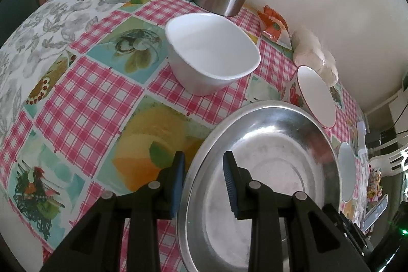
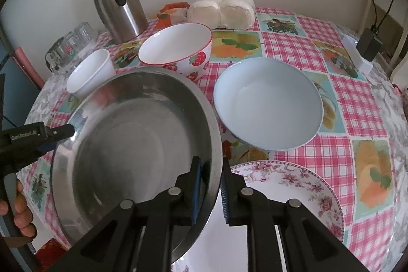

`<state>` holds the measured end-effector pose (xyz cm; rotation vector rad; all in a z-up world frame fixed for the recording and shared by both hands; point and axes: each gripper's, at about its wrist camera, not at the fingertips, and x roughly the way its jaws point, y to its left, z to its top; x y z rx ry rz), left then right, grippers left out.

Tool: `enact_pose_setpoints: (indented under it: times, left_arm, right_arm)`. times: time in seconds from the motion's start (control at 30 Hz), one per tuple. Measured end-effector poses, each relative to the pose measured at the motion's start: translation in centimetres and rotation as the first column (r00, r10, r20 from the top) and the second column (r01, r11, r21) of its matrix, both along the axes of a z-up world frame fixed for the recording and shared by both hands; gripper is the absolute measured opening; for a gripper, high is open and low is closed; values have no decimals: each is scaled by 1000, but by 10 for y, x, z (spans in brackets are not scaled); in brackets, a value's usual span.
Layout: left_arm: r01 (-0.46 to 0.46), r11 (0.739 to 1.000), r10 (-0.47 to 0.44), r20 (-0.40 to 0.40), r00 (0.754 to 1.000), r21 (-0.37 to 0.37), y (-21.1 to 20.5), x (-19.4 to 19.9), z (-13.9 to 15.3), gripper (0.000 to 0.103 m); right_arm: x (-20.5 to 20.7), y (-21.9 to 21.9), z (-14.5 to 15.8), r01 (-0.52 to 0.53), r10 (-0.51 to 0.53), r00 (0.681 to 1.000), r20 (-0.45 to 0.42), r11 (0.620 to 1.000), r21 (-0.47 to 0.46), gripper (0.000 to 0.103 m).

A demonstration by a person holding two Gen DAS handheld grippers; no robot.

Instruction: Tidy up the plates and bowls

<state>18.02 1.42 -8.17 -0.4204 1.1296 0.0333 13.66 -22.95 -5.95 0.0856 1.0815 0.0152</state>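
Two holds: one steel bowl point(image 2: 132, 144), wide and shallow, carried between both grippers over the near part of the bench point(image 2: 357, 98).
Right gripper point(image 2: 210, 193): fingers closed on the bowl's right rim — one pad inside, one outside.
Left gripper point(image 1: 204, 185): fingers astride the opposite rim, set narrow; the left wrist view does not show whether the pads press the metal — cannot tell.
Beneath: floral plate point(image 2: 293, 185), partly under the bowl's right side; contact not visible.
Neighbours: pale blue bowl point(image 2: 267, 103) just beside; strawberry bowl point(image 2: 178, 50) and white bowl point(image 1: 211, 52) behind; kettle point(image 2: 117, 7) at the wall.
Step in hand: by my reading, placing the steel bowl as the base for nesting.
Next move calls for: level lowering, both hands together — then release, clear of the plate's edge.
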Motion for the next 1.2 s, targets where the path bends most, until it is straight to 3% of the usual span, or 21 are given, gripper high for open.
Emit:
enact_pose_setpoints:
  times: [0.27,0.57,0.67,0.93,1.0,1.07,1.2]
  left_arm:
    - [-15,1000,15,19,1000,-15,7,2,2,30]
    - [-44,998,42,-36,998,-40,15,2,-9,32]
    - [-56,997,53,-46,998,-45,18,1,-9,38]
    - [-65,998,65,-31,997,8,19,1,2,52]
    - [-58,998,59,-24,998,27,18,1,6,53]
    - [-48,998,49,-20,999,39,16,2,7,56]
    - [-31,997,32,-11,999,68,12,3,9,70]
  right_arm:
    - [3,5,-4,-2,2,1000,-4,1000,7,17]
    - [5,-1,-6,15,-14,1000,-25,998,56,17]
    - [5,-3,-8,24,-21,999,-44,998,63,24]
    - [2,-5,2,31,-29,999,-19,997,77,25]
    - [2,-5,6,34,-34,999,-4,996,77,33]
    - [1,-5,9,34,-36,999,16,996,85,57]
    - [1,-4,12,28,-31,999,28,995,100,67]
